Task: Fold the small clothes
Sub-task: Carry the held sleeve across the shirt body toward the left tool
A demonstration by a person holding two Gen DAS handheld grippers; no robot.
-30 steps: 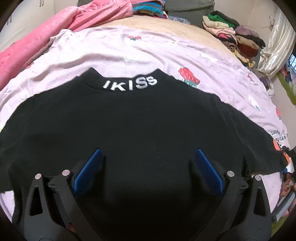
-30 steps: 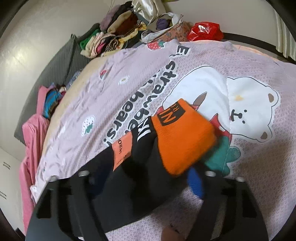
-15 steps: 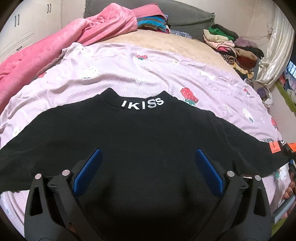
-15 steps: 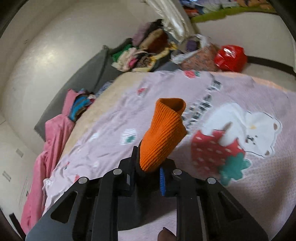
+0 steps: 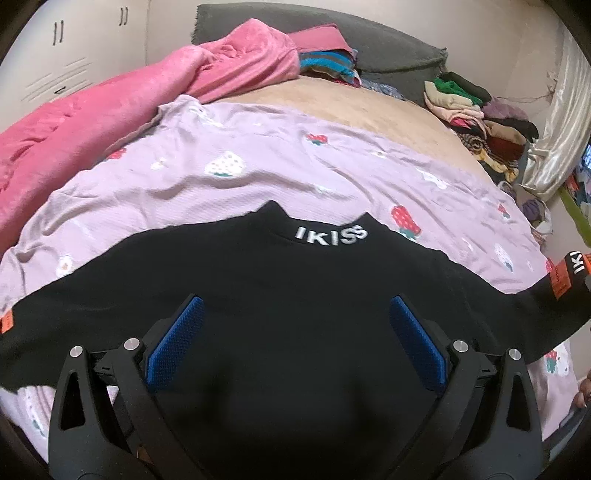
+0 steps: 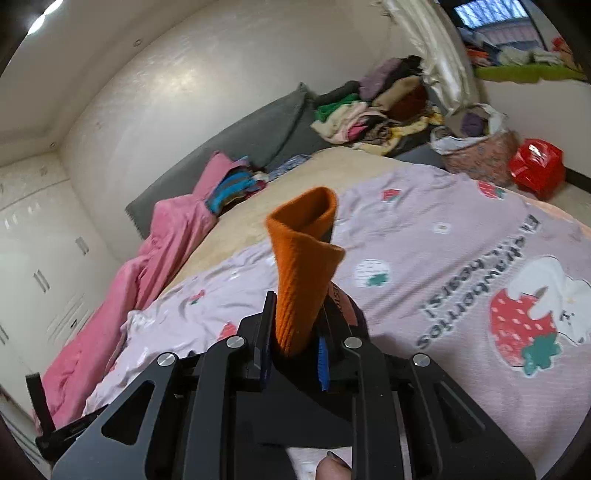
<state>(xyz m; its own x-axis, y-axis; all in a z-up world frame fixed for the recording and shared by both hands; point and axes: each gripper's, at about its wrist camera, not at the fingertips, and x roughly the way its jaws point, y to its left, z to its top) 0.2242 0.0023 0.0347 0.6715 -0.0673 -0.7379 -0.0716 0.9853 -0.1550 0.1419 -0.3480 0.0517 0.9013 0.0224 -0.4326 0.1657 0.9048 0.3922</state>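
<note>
One black knit sweater (image 5: 295,295) w/ orange ribbed cuff (image 6: 301,273) on bed (image 5: 258,166); right claw (image 6: 293,354) clamps cuff, having just closed; left claw (image 5: 295,339) wide open, empty.

Ahead of the fingers a bed under a lilac strawberry-print sheet (image 5: 258,173) runs to a grey padded headboard (image 6: 258,129). Left of them stand cream wardrobe doors (image 5: 74,48); to their right, a pale satin curtain (image 6: 436,40) hangs beside a daylit window (image 6: 491,14).

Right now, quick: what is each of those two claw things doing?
Left gripper: open, fingers spread above the black top, holding nothing.
Right gripper: closed on the top's orange cuff.
</note>
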